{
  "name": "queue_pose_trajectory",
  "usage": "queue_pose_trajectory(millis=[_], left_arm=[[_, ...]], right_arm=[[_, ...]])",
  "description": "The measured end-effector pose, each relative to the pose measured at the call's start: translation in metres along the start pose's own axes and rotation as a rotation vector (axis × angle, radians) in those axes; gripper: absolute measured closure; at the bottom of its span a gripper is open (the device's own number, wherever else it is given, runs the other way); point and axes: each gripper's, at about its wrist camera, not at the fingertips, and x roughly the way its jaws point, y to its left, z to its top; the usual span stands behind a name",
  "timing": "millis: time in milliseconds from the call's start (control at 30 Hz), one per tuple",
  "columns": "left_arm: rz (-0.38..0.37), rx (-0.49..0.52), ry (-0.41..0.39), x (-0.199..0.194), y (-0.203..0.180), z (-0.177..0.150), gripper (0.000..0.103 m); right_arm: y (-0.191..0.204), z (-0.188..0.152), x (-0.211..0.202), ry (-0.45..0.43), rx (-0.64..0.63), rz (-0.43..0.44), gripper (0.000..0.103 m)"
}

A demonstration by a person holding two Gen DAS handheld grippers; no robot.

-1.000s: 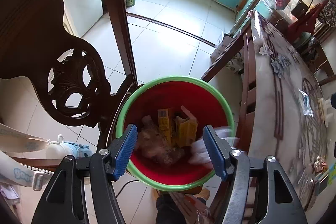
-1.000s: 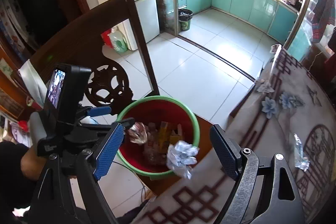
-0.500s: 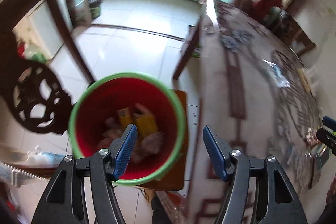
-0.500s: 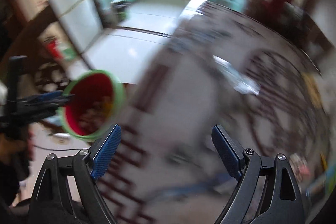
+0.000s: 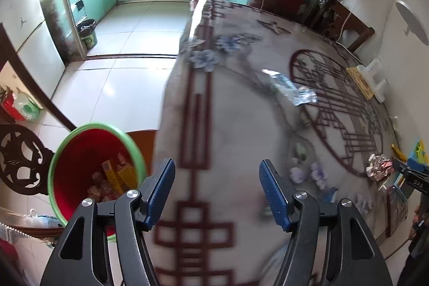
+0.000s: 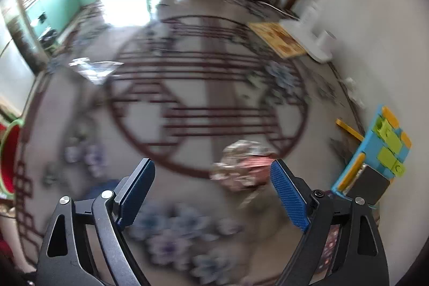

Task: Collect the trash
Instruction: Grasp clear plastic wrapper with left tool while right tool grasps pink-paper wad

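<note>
A red bin with a green rim [image 5: 93, 170] stands on a chair at the table's left edge, holding yellow cartons and crumpled wrappers; its edge shows in the right wrist view [image 6: 8, 154]. My left gripper [image 5: 217, 189] is open and empty above the patterned table. A clear plastic wrapper [image 5: 292, 89] lies mid-table, also in the right wrist view [image 6: 93, 69]. A crumpled pink-and-white paper ball [image 6: 242, 168] lies just ahead of my open, empty right gripper [image 6: 213, 189]; it shows at the left wrist view's right [image 5: 379, 168].
A round table with patterned cloth [image 5: 241, 125] fills both views. A blue-and-green toy block [image 6: 375, 154], a yellow board [image 6: 278, 39] and a white holder [image 6: 319, 42] sit by the wall. A carved wooden chair back [image 5: 18, 160] stands left of the bin.
A crumpled foil ball dropped from my right gripper into the bin. Both grippers then swung right, away from the bin and over the table; the right one now faces the paper ball.
</note>
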Motion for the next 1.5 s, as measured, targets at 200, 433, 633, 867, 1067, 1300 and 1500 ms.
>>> queue_pose_trajectory(millis=[200,433,633,867,1067,1300,1500], left_arm=[[-0.038,-0.014,0.013,0.017,-0.062,0.017,0.039],[-0.063,-0.047,0.034,0.052,-0.124,0.041,0.039],[-0.055,-0.081,0.042,0.073,-0.148,0.059,0.039],[-0.028,-0.082,0.064,0.089,-0.153,0.070,0.039],[-0.028,-0.177,0.083,0.115,-0.139,0.091,0.039],[-0.029,-0.291,0.157,0.163,-0.124,0.111,0.039],[-0.017,-0.309,0.160,0.188,-0.124,0.127,0.039]], right_arm=[[-0.046,-0.001,0.053,0.124,0.071,0.109,0.015],[-0.059,0.002,0.069,0.160,0.026,0.195,0.015],[-0.051,0.008,0.076,0.183,-0.017,0.280,0.016],[-0.016,0.027,0.069,0.124,-0.120,0.344,0.029],[0.005,0.037,0.062,0.077,-0.193,0.352,0.024],[0.011,0.040,0.062,0.061,-0.215,0.340,0.021],[0.012,0.043,0.067,0.081,-0.224,0.303,0.021]])
